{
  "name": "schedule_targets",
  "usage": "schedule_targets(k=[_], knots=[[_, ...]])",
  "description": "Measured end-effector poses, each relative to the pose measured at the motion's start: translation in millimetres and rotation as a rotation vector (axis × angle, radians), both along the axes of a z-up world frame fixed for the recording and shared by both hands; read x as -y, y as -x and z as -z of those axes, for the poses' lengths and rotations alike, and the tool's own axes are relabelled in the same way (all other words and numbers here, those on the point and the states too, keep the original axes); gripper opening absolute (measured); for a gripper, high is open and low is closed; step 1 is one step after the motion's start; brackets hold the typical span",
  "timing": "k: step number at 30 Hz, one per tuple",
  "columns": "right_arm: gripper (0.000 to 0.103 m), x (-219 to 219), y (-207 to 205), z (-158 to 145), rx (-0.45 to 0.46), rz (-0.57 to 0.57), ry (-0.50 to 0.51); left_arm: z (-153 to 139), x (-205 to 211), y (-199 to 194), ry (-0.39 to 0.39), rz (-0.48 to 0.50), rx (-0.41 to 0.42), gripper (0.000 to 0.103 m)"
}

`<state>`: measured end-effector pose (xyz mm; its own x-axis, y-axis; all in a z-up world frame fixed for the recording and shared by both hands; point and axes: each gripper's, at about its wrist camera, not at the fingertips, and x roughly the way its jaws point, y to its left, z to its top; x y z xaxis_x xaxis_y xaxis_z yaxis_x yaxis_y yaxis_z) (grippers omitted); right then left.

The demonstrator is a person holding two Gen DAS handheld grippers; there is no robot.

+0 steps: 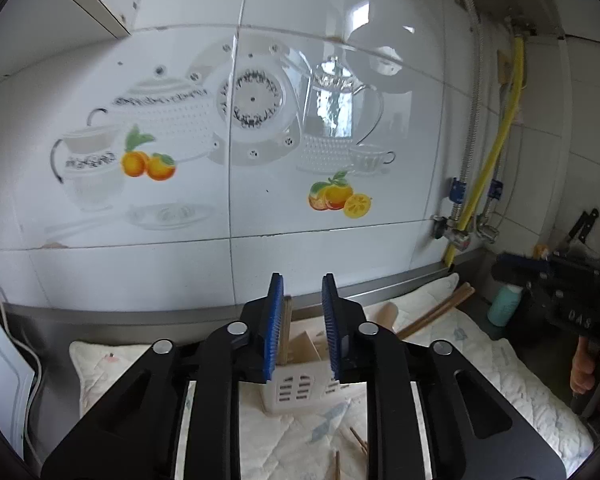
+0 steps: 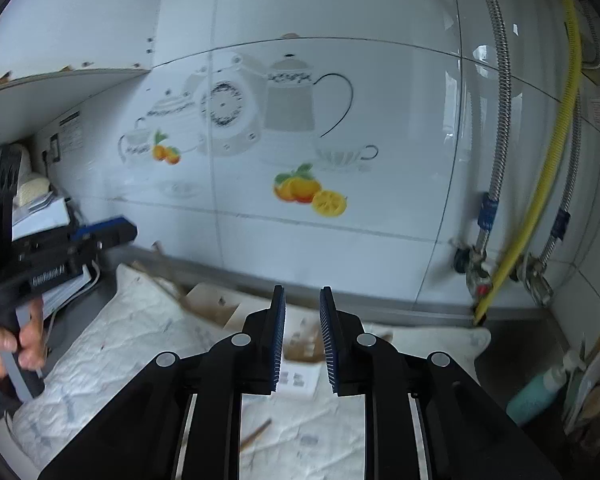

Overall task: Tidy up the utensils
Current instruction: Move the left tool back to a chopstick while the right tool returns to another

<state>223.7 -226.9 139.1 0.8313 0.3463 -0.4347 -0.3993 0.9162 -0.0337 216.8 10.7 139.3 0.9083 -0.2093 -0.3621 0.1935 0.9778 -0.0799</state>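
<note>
A white slotted utensil holder (image 1: 296, 392) stands on a quilted white cloth (image 1: 284, 440), with wooden utensils (image 1: 300, 344) in it. My left gripper (image 1: 302, 292) is open and empty, just above and in front of the holder. Loose wooden chopsticks (image 1: 358, 438) lie on the cloth near me, and longer wooden sticks (image 1: 440, 310) lie behind to the right. In the right wrist view my right gripper (image 2: 302, 304) is open and empty above the holder (image 2: 298, 378); a chopstick (image 2: 256, 434) lies on the cloth (image 2: 120, 352). The left gripper (image 2: 100, 234) shows at the left.
A tiled wall with teapot and orange pictures (image 1: 236, 140) is close behind. A yellow hose (image 1: 496, 136) and metal pipes with valves (image 2: 476, 264) run down at the right. A teal bottle (image 2: 540, 390) and a container of wooden spoons (image 2: 596, 396) stand at the right. Papers (image 2: 40, 216) are stacked at the left.
</note>
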Motion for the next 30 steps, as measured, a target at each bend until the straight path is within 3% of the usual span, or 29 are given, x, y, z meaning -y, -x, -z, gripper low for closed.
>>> schedule_targets(k=[6,12,15,20,30], knots=[[0.018,1.1,58.8,35.8,-0.037,-0.038,0.007,14.6,-3.9,51.8,0.010,0.014,-0.009,0.038],[0.018,-4.5,112.4,99.1,-0.124,-0.054,0.022,60.8,0.0,101.6,-0.038,0.038,-0.076,0.049],[0.018,-7.3,133.4,133.5,-0.182,-0.057,0.027,89.0,2.7,123.3,-0.068,0.050,-0.113,0.049],[0.018,-11.2,156.1,182.7,-0.272,-0.048,0.031,126.3,-0.2,142.6,-0.045,0.059,-0.194,0.049],[0.013,-12.2,165.7,231.3,-0.355,-0.011,0.012,186.5,-9.8,167.1,-0.034,0.036,-0.314,0.049]])
